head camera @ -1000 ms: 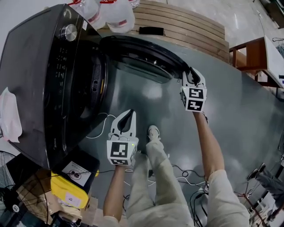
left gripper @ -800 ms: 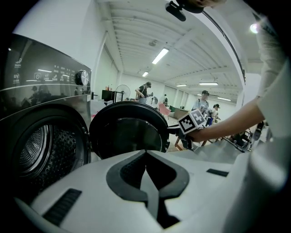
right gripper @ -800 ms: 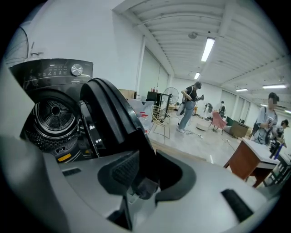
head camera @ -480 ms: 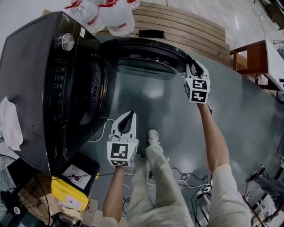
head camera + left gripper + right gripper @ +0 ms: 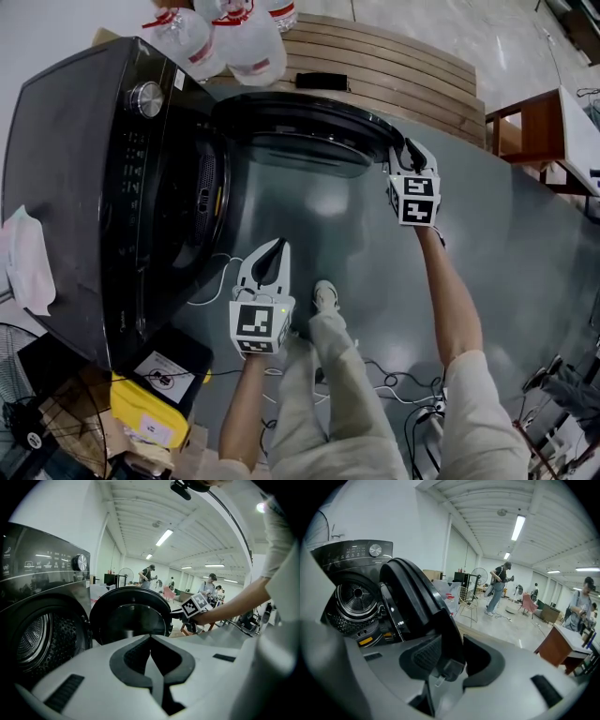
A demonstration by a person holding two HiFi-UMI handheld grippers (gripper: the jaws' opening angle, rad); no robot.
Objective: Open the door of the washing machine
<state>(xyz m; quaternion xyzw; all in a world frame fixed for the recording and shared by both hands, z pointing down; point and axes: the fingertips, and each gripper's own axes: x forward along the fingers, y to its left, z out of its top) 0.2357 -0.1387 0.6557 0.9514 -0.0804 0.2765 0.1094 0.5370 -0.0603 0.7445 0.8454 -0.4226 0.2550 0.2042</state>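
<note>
Clamping the thick black rim of the door [image 5: 300, 131], the right hand-held gripper [image 5: 405, 153] has that rim between its jaws, which have just been opening a little; its ribbed dark pads lie against it. The door is round, glossy and dished, and stands swung wide from the washing machine [image 5: 75, 187], a boxy black body with a smooth sheen and a silver knob [image 5: 145, 97]. Inside the round opening shows the perforated steel drum [image 5: 35, 639]. The left hand-held gripper [image 5: 277, 247], of pale matt plastic, hangs well apart from the door over the polished grey floor [image 5: 525, 262], its jaws closed together on nothing. Clear plastic bottles [image 5: 234, 37] stand beside curved wooden slats [image 5: 394, 56].
</note>
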